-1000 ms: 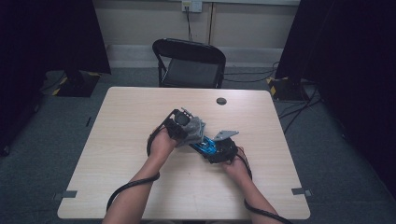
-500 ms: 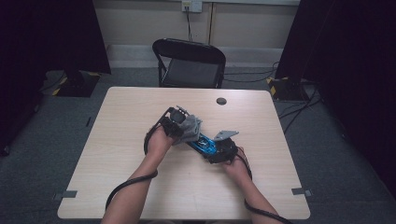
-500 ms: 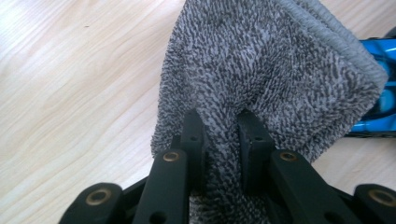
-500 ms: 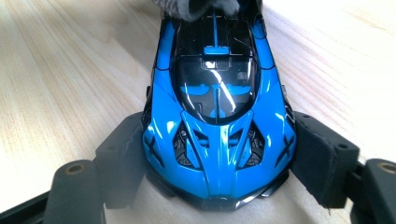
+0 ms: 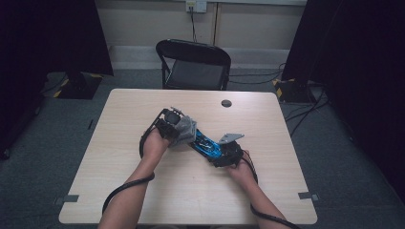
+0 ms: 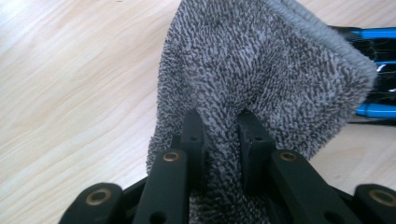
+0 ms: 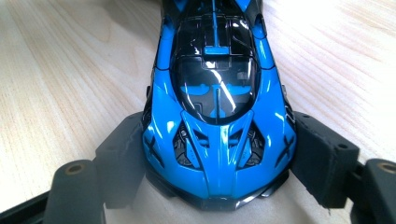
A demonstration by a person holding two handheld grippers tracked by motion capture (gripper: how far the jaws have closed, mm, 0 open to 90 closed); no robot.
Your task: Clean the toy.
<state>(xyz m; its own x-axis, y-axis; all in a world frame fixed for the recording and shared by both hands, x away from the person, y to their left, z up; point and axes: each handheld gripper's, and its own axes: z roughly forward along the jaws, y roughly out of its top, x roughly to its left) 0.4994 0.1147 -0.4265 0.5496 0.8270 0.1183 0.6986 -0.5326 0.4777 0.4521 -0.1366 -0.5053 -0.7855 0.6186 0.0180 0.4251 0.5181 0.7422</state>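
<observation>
At centre frame, the left gripper (image 6: 219, 140) pinches a grey cloth (image 6: 261, 74) that hides the far end of the blue toy car (image 7: 217, 107), which the right gripper (image 7: 217, 154) clamps between its jaws.

The worktop (image 5: 143, 191) is bright, with dark corners at 10 and 2 o'clock. White glare shines on the toy car (image 7: 217, 88); near parts look blurry.

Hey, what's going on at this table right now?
A person at a wooden table works with a gripper in each hand. The right gripper clamps a blue toy car by one end, holding it on the table. The left gripper pinches a grey cloth, which hangs against the car's far end. It looks like the car is being wiped.
</observation>
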